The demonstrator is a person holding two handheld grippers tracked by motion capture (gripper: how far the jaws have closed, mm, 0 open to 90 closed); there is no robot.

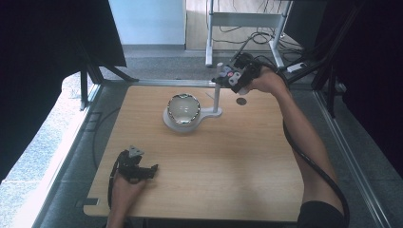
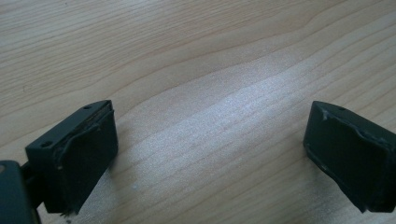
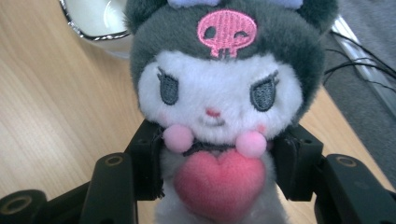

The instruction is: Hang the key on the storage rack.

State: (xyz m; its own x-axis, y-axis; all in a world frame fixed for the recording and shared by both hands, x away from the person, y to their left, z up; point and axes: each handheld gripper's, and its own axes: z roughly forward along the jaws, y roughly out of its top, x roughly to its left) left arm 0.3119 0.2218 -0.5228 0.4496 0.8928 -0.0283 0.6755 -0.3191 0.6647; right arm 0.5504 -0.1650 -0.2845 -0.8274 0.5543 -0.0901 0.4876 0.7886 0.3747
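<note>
Right gripper (image 3: 212, 186) is clamped on the plush (image 3: 219, 102), held up by the stand (image 1: 216, 95) past the bowl (image 1: 183, 110). Left gripper (image 2: 210, 154) rests wide open (idle). Next: probably lowering it into the bowl.

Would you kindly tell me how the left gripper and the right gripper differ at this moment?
The left gripper is open with nothing between its jaws; the right gripper is shut on a plush toy. The left sits low at the wooden table's near edge; the right is raised at the far edge. Both have black jaws.
</note>
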